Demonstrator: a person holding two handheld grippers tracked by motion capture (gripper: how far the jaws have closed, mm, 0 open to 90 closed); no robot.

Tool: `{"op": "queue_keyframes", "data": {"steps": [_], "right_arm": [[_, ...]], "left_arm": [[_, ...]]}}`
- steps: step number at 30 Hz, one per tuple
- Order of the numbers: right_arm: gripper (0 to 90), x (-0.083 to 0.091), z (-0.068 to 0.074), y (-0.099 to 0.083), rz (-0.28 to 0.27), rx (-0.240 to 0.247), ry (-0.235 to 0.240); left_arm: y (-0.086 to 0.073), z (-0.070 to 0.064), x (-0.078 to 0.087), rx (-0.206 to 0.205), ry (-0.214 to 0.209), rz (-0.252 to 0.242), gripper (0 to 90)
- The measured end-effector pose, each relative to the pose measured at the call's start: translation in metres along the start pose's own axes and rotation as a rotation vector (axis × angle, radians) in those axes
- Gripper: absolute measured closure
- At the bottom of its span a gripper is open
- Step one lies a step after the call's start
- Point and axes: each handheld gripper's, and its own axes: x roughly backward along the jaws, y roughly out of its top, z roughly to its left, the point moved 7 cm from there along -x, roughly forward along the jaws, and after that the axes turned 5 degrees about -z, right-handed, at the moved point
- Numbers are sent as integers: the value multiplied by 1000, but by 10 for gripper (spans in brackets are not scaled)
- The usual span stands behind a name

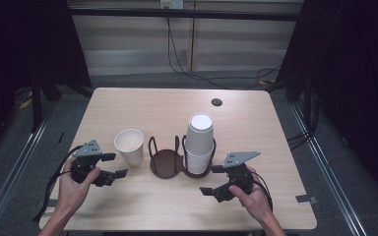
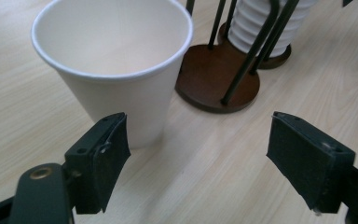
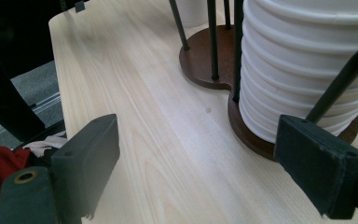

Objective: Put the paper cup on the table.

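A single white paper cup [image 1: 129,144] [image 2: 116,65] stands upright and empty on the table, left of a dark brown two-ring cup holder [image 1: 166,162] [image 2: 216,77]. The holder's right ring carries an upside-down stack of white cups [image 1: 199,142] [image 3: 303,65]; its left ring is empty. My left gripper [image 1: 114,165] [image 2: 198,158] is open, just left of the single cup, its left jaw close to the cup's base. My right gripper [image 1: 212,180] [image 3: 209,172] is open in front of the stack, touching nothing.
The light wooden table [image 1: 128,103] has a round black cable hole [image 1: 216,102] at the back right. Cables [image 1: 197,73] lie on the floor behind. A metal rail [image 1: 10,167] runs along the left side.
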Motion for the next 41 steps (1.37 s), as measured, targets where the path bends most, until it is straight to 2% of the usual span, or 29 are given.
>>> {"op": "queue_keyframes", "data": {"steps": [5,8,9,10,11,13,15,16,17,19,20,24,25,30,31,32,33,36,37,38,39,41], "right_arm": [[145,0,0,0,-4,3,-1],[145,0,-1,0,-6,0,-1],[145,0,-1,0,-5,2,-3],[145,0,-1,0,-5,2,-3],[145,0,0,0,-5,2,-3],[145,1,0,1,-5,0,-4],[145,1,0,0,-5,1,-5],[145,1,0,0,-2,2,-7],[145,1,0,0,-2,2,-7],[145,1,0,0,-3,3,-8],[145,1,1,0,-4,3,-8],[145,2,1,0,-11,4,-10],[145,2,0,0,-13,4,-15],[145,4,0,1,-27,7,-34],[145,5,0,2,-41,4,-40],[145,5,0,2,-41,4,-40],[145,6,1,3,-52,8,-48],[145,6,1,3,-63,7,-50],[145,5,1,2,-67,5,-60],[145,4,1,1,-68,2,-66],[146,3,0,0,-66,-1,-82],[147,0,-6,-4,-66,-10,-137]], "left_arm": [[2,-15,7,-7,-7,-60,203],[1,-21,8,9,-19,-77,204],[1,-25,8,8,-36,-77,203],[1,-25,8,8,-36,-77,203],[-1,-31,8,21,-60,-71,203],[-2,-35,9,9,-41,-79,199],[-3,-41,8,1,-47,-90,198],[-3,-49,4,17,-80,-118,198],[-2,-53,2,22,-87,-126,198],[-2,-57,-1,2,-76,-137,198],[-2,-59,-3,-8,-83,-138,198],[-5,-65,-13,-11,-81,-140,181],[-6,-69,-21,-1,-93,-139,163],[-6,-79,-34,7,-102,-149,163],[-7,-86,-40,11,-124,-156,163],[-7,-86,-40,11,-124,-156,163],[-9,-93,-47,17,-152,-169,163],[-8,-96,-53,21,-162,-169,163],[-7,-100,-59,-13,-165,-171,163],[-8,-102,-61,-12,-176,-157,163],[-9,-103,-63,6,-182,-156,163],[-11,-103,-64,17,-188,-149,163]]}}
